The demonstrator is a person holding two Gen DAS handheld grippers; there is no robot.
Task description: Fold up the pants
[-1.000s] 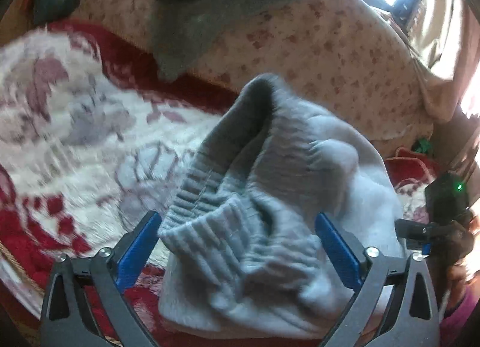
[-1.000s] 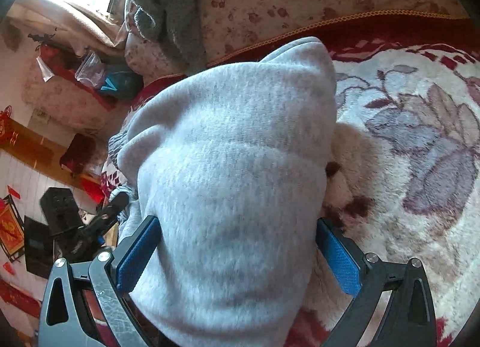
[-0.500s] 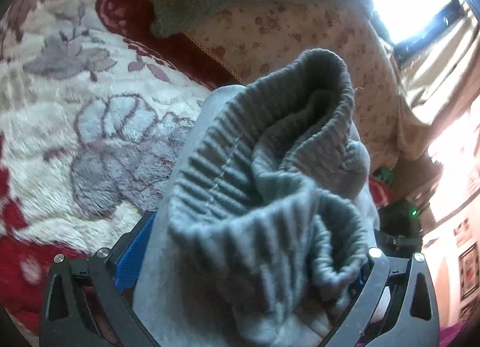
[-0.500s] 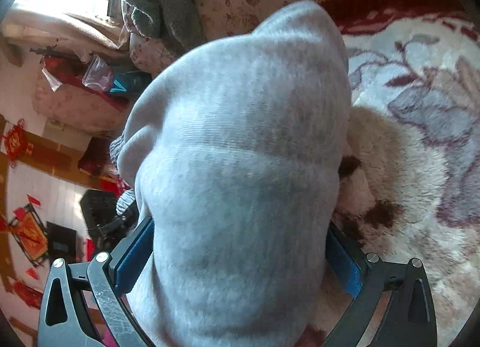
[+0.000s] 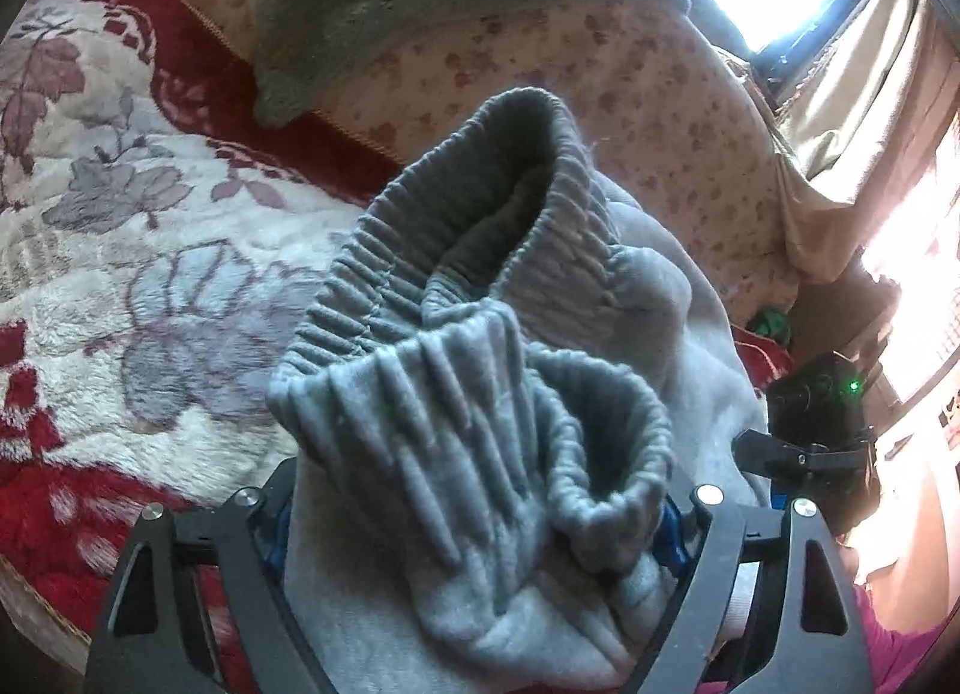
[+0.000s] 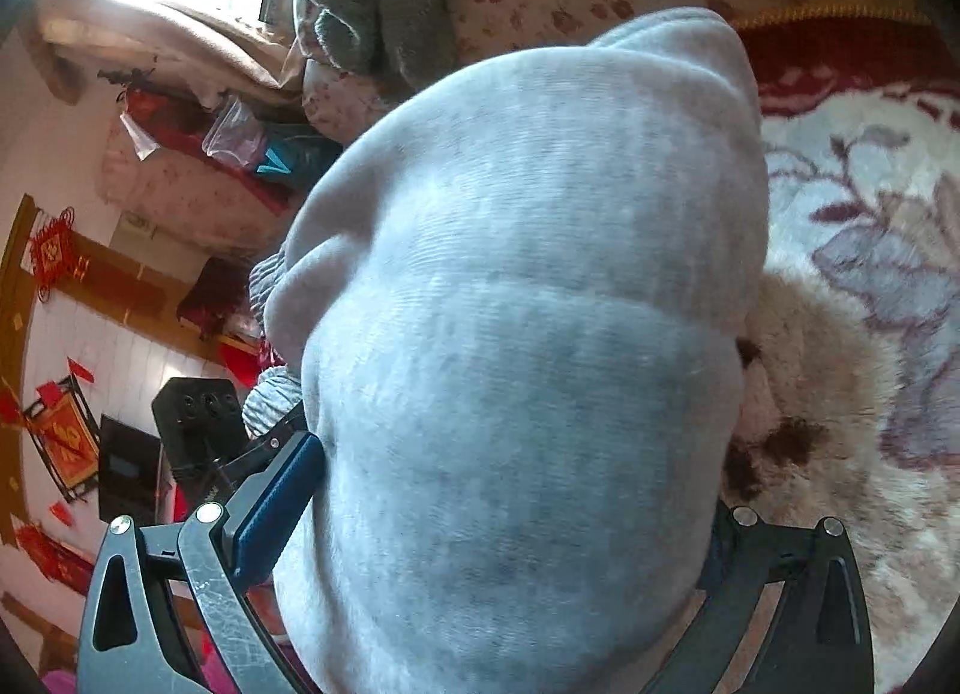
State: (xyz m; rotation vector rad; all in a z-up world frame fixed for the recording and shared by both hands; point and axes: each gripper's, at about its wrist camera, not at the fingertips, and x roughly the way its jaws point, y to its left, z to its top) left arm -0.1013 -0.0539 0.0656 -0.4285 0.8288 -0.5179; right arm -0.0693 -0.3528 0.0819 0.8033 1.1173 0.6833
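Pants [image 5: 480,454], grey with ribbed waistband, fill the left gripper [image 5: 474,514]; its fingers are closing with the bunched cloth between them, over the flowered blanket [image 5: 120,274]. Right view: the right gripper [image 6: 510,502] has its fingers clamped on the pants' smooth bundle. No readable writing.

Bed w/ plush red-cream floral blanket [image 5: 120,250]. On it: grey pants [image 5: 480,394], bunched; floral quilt [image 5: 630,94] behind w/ grey garment [image 5: 384,4] atop.

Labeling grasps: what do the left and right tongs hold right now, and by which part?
Both have the grey pants bunched between their fingers: left tongs, closing, at the ribbed waistband; right tongs around the plain folded bulk. Firm pinch cannot be told.
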